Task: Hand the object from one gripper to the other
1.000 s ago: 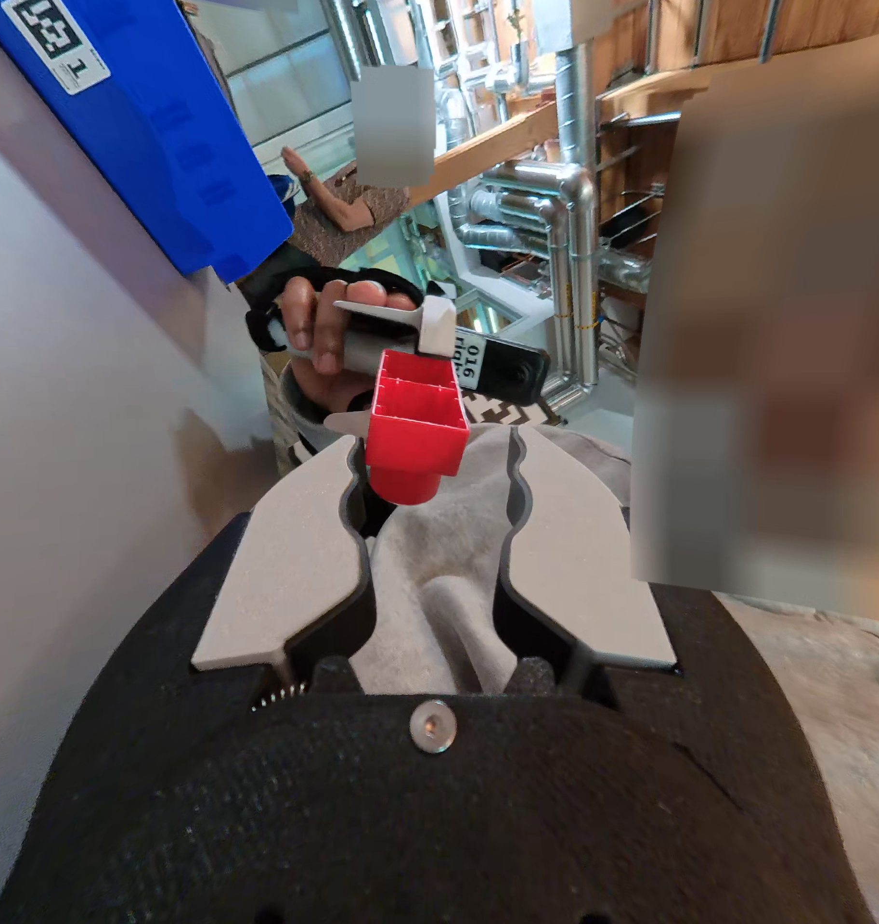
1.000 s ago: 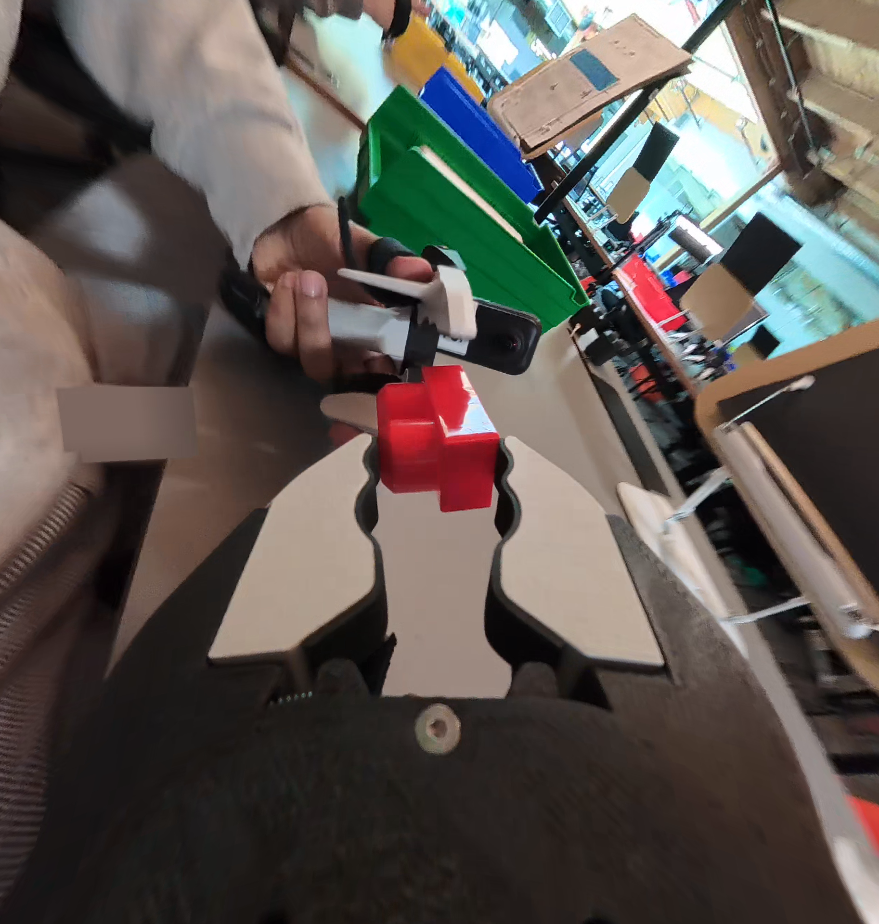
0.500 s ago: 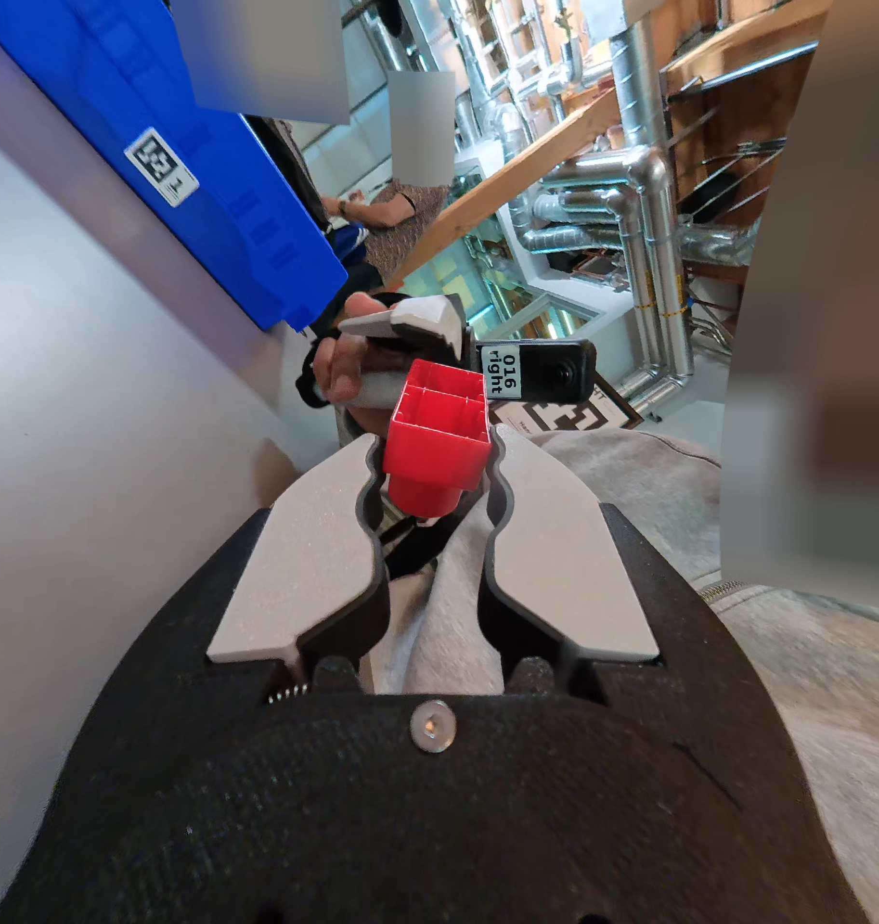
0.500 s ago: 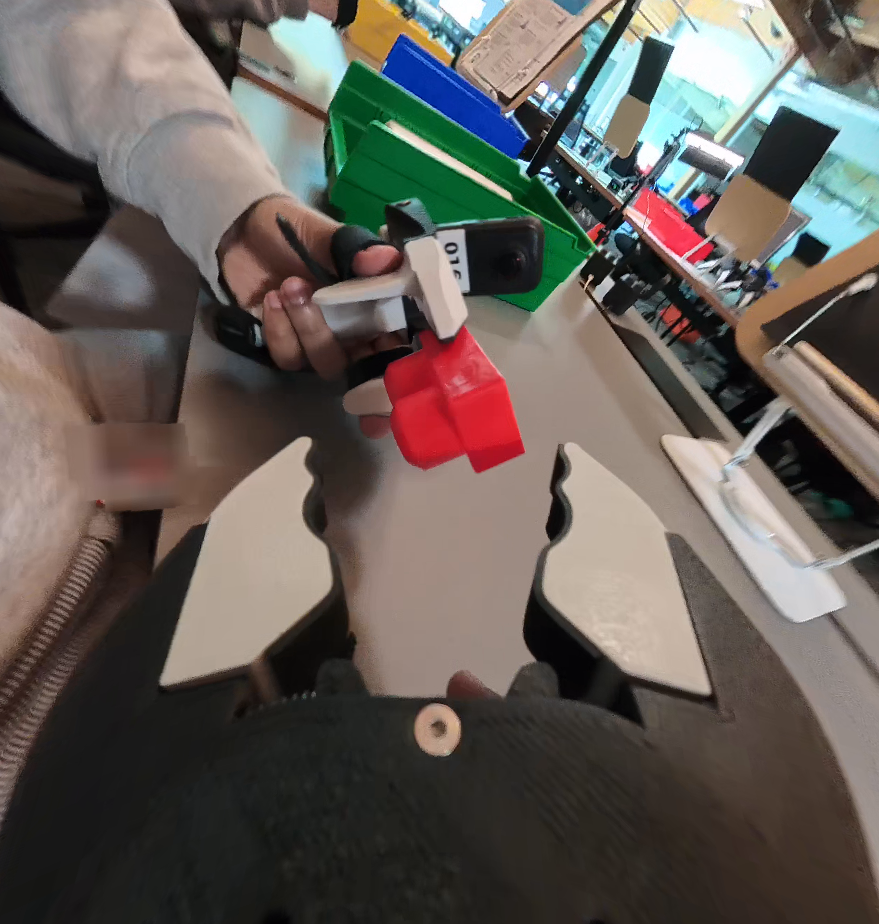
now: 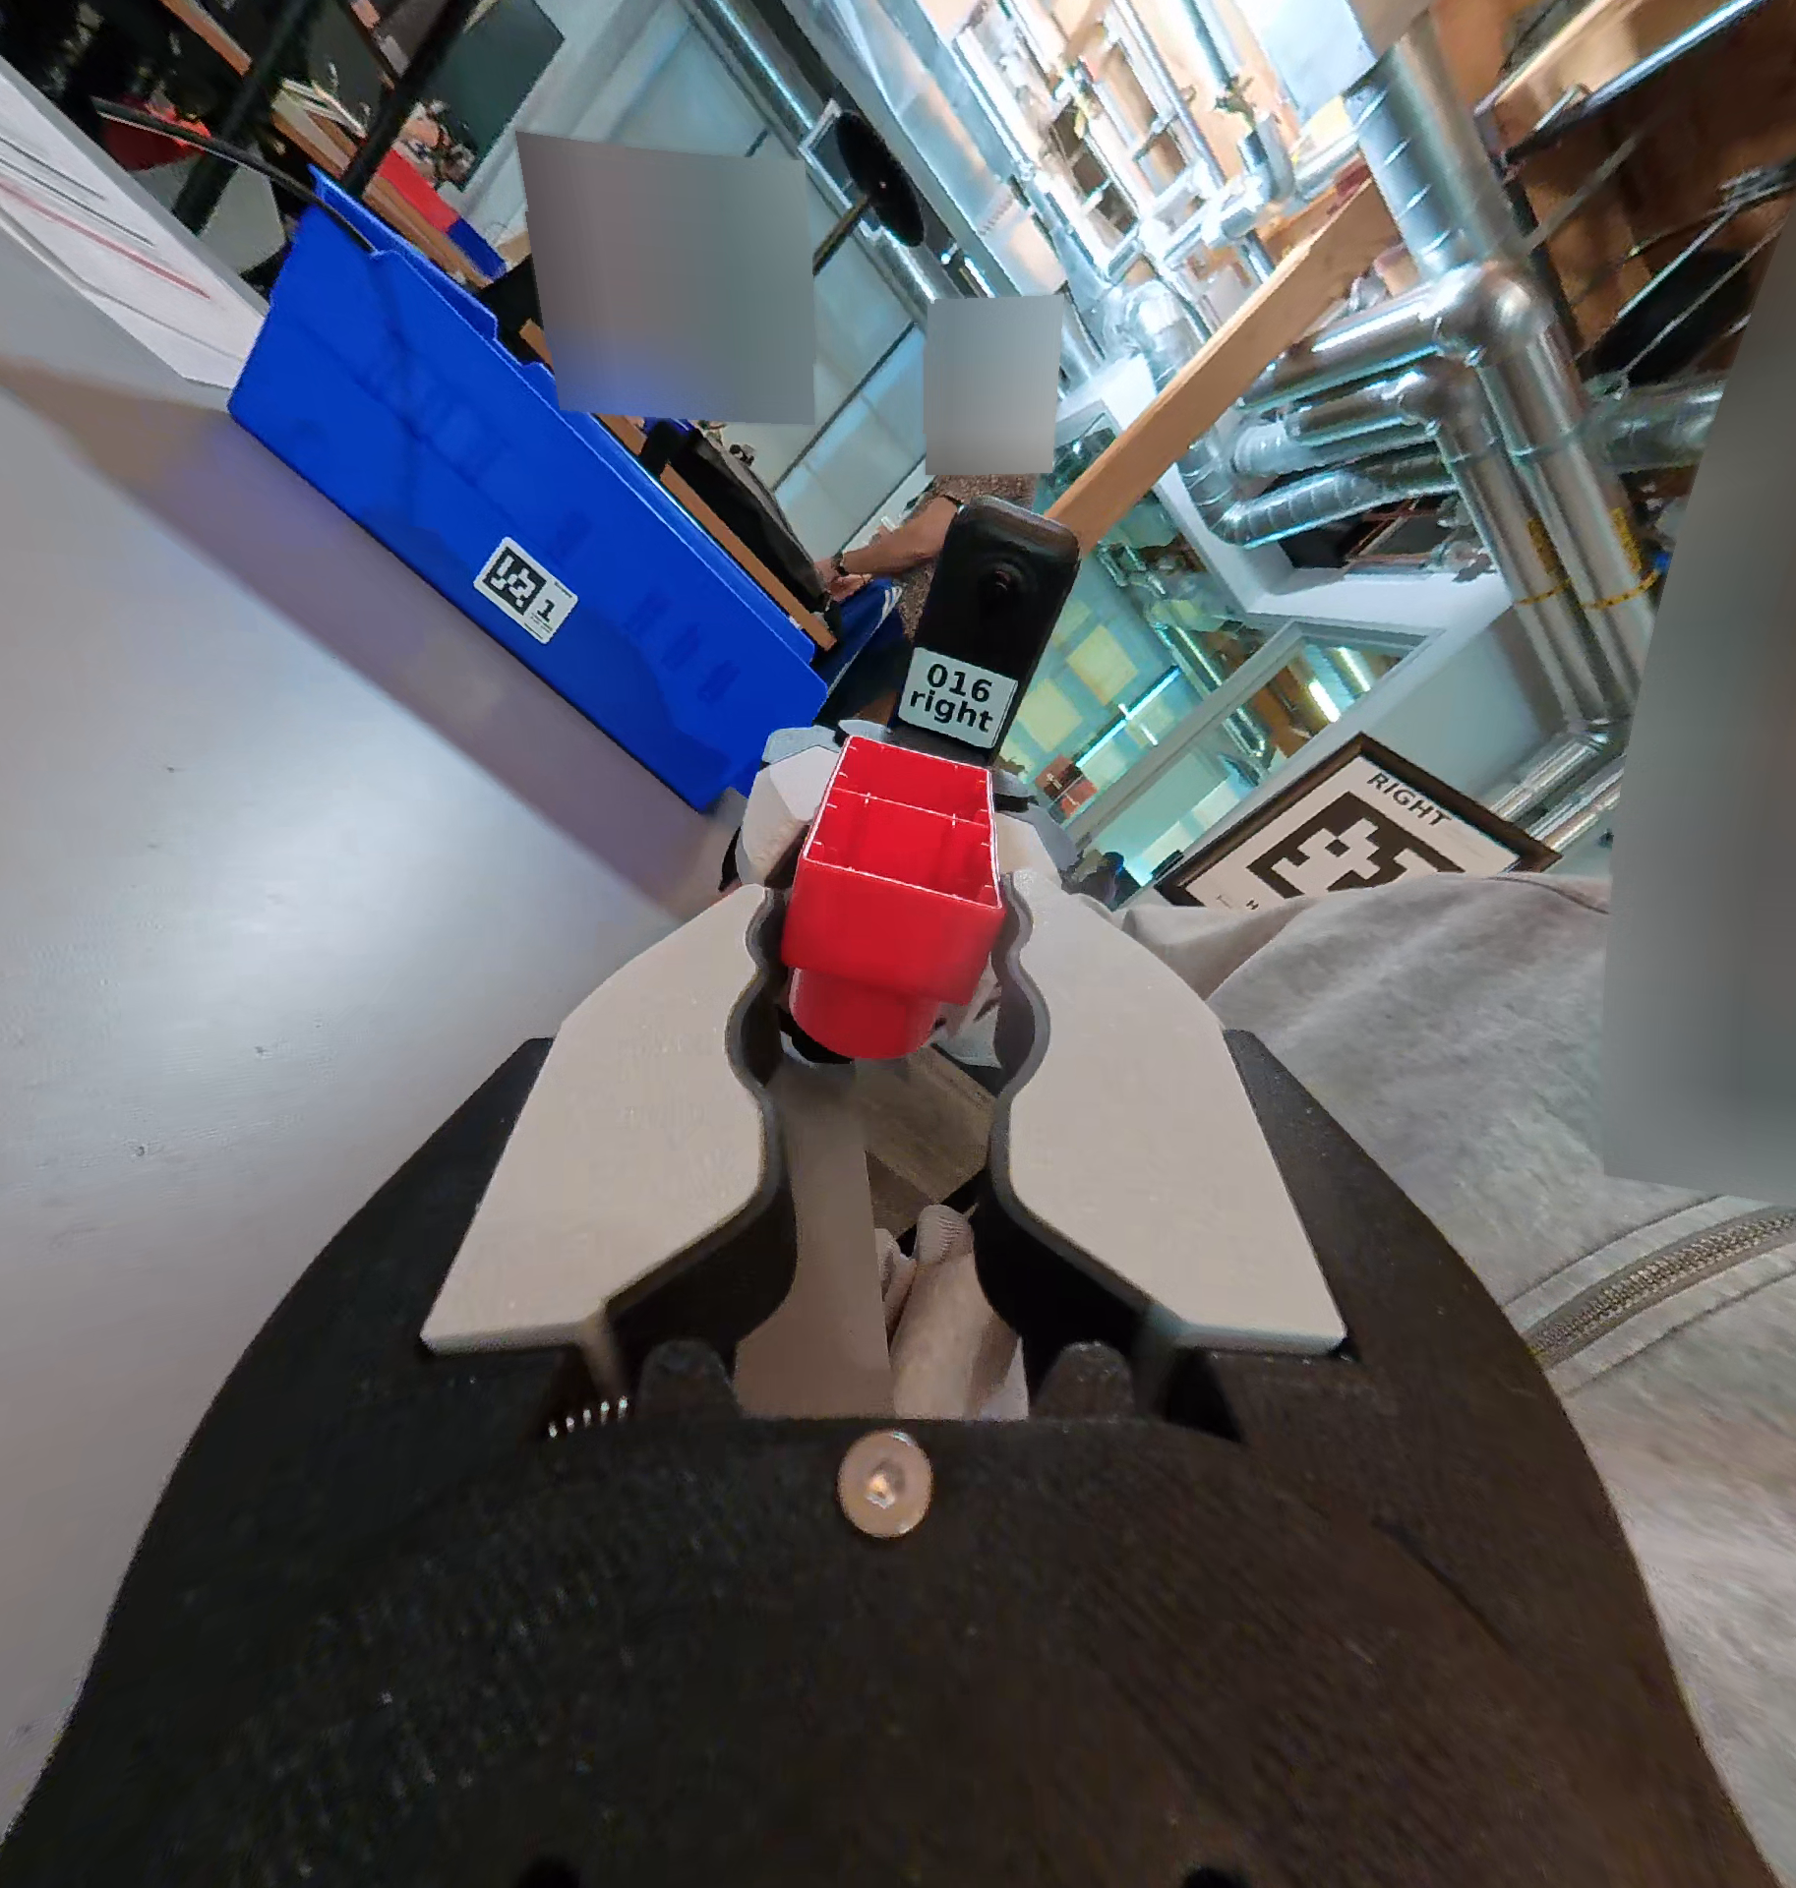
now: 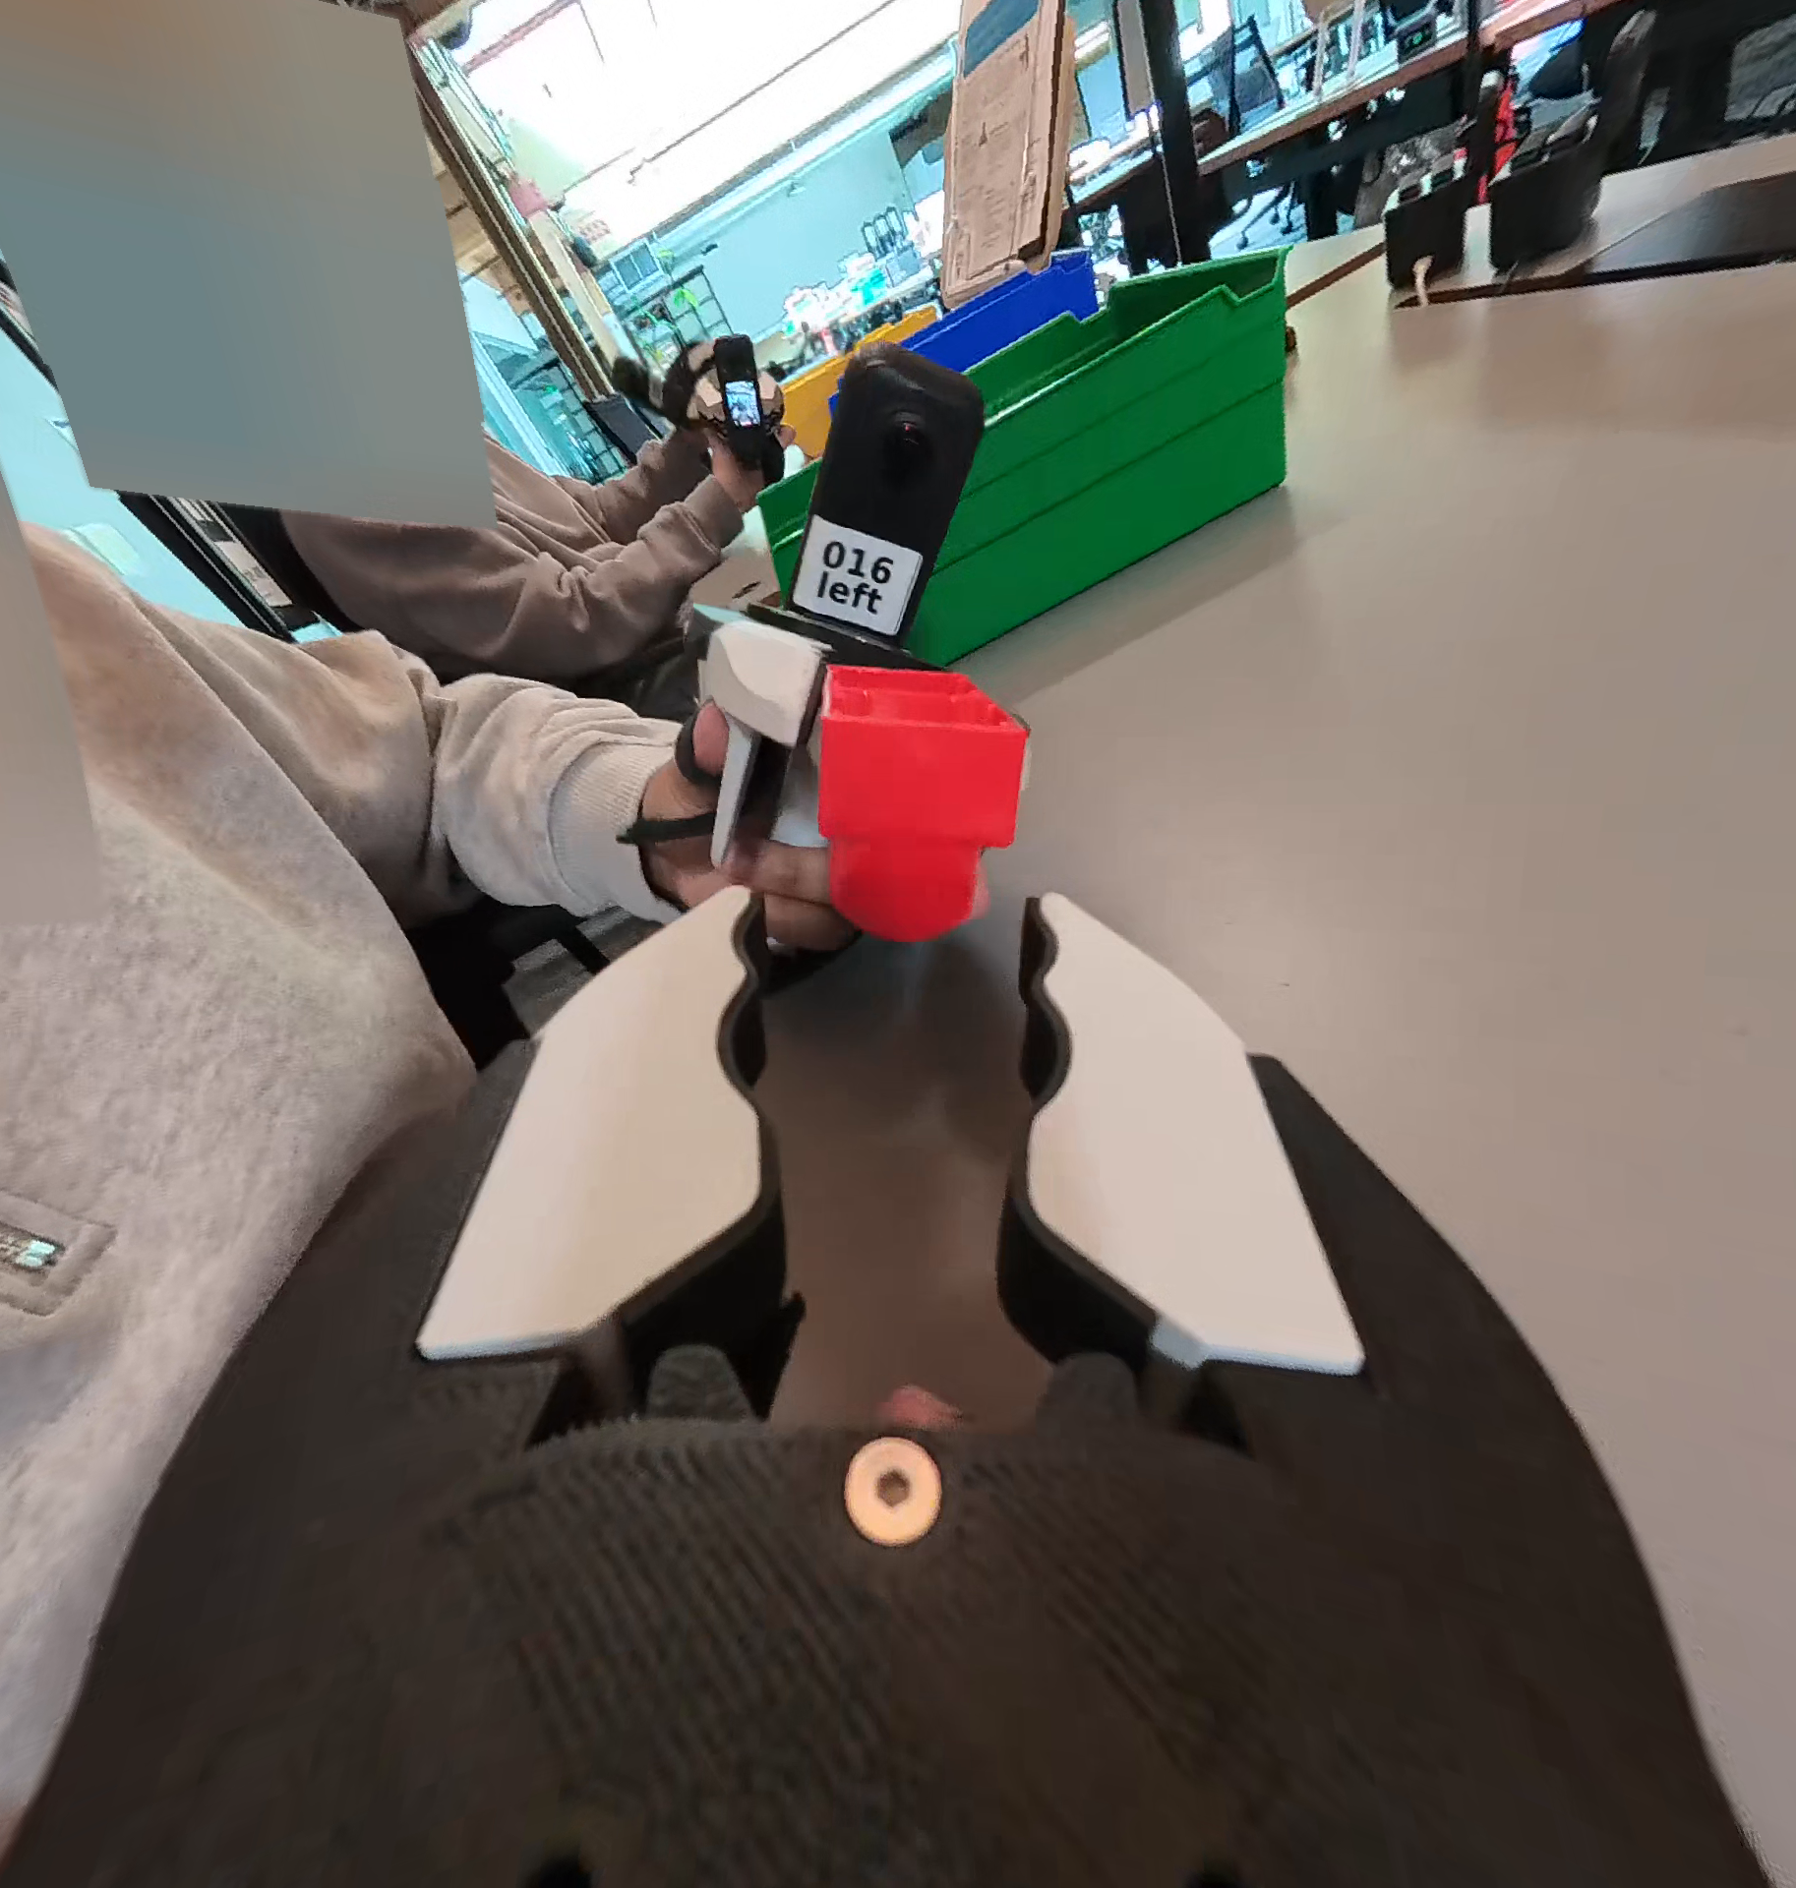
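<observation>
The red plastic piece [image 5: 894, 858], a square open box on a round stub, sits between my left gripper's fingertips. My left gripper [image 5: 889, 904] is shut on it, in the air above the grey table. In the right wrist view the red piece [image 6: 919, 787] sits against the left gripper's white finger [image 6: 761, 695], just beyond my own tips. My right gripper [image 6: 889, 904] is open and empty, and nothing touches its pads. In the left wrist view its white fingers [image 5: 771, 807] show behind the red piece, under its black camera [image 5: 1001, 603].
A blue bin [image 5: 526, 531] stands on the grey table [image 6: 1487, 766] to the left. A green bin [image 6: 1109, 450] stands behind the handover spot. A person's grey sleeve [image 6: 260, 817] fills the left. Another person holds a gripper [image 6: 736, 398] farther back. My left and right fingertips are right by each other.
One second ago my right gripper held the red piece and my left was open around it. My left shut on it, my right opened and let go. Both grippers have turned more upright.
</observation>
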Available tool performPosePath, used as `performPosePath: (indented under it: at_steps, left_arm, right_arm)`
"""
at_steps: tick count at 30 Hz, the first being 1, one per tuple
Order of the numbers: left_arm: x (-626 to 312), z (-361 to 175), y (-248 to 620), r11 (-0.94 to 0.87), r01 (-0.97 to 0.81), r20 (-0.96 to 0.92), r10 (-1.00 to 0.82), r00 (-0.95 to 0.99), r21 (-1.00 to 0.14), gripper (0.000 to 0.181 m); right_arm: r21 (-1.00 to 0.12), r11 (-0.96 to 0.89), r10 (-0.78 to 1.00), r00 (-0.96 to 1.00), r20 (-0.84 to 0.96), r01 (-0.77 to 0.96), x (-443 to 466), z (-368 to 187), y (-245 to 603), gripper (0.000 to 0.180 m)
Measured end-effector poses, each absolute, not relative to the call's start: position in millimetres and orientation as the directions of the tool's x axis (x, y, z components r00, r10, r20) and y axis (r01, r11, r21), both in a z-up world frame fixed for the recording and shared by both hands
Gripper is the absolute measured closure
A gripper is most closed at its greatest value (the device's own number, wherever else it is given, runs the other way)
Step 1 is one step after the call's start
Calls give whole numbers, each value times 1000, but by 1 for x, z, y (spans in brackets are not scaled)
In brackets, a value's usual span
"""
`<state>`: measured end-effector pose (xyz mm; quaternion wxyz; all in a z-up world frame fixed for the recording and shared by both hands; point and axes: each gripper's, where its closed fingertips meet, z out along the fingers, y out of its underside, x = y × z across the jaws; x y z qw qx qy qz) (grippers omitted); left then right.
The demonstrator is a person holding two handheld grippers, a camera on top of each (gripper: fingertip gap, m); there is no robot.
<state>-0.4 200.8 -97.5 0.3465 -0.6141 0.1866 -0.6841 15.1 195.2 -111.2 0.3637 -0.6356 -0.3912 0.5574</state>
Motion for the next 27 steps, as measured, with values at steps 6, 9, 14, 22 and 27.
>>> performPosePath:
  at_steps: [6, 9, 14, 22, 27]
  left_arm:
    - [9, -101, 194, -695, 223, 710, -704, -18, -683, 142]
    - [9, -100, 193, -699, 224, 712, -701, -29, -679, 142]
    - [10, -97, 192, -715, 246, 724, -686, -70, -654, 121]
    - [15, -102, 189, -694, 222, 704, -709, -44, -685, 127]
    - [14, -103, 191, -681, 225, 695, -718, -19, -697, 138]
  right_arm:
    - [-867, -489, 872, 37, -488, 90, 9, -114, 189, 149]
    - [-868, -492, 871, 30, -491, 75, 11, -111, 191, 150]
    - [-870, -492, 870, 35, -491, 37, 15, -106, 197, 150]
    - [-825, -562, 827, 0, -563, -58, 22, -96, 205, 150]
    - [-835, -549, 836, -12, -549, -44, 17, -96, 198, 150]
